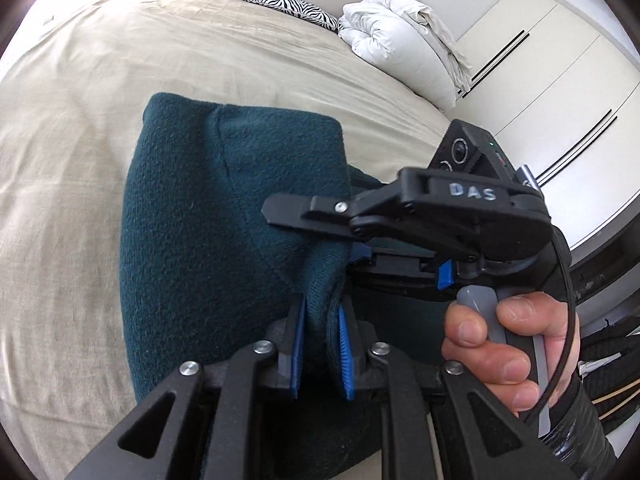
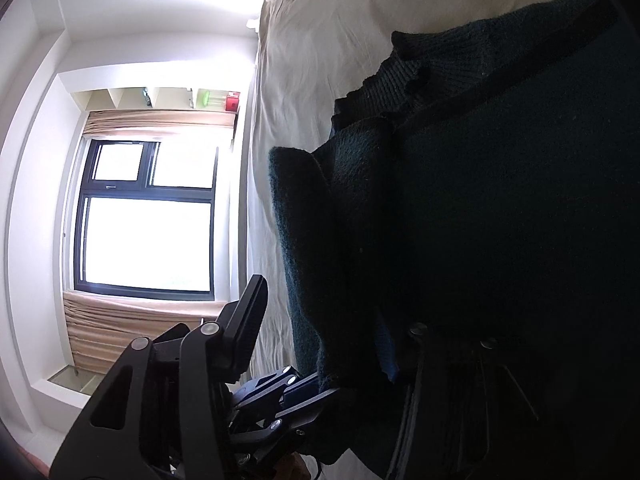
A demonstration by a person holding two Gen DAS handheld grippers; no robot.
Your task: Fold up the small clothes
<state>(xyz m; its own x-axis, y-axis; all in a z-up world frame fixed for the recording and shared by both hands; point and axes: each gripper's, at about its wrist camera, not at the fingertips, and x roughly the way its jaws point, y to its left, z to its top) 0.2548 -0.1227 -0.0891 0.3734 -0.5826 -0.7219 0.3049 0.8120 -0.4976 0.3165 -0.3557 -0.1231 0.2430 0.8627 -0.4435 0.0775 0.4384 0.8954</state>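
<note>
Fuzzy, matt dark-teal fleece sweater (image 1: 224, 216) with ribbed knit hem. Creased beige woven sheet on bed (image 1: 80, 92). Matt black plastic left tongs (image 1: 320, 344) with ridged blue rubbery pads (image 1: 345, 354) and shiny metal rivets. Glossy white wardrobe (image 1: 560, 72).

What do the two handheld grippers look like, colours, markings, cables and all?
Both are black plastic with silver rivets. The left gripper has blue ribbed pads. The right gripper bears "DAS" lettering, a grey trigger, a camera block and a black cable; the hand wears a black cuff.
</note>
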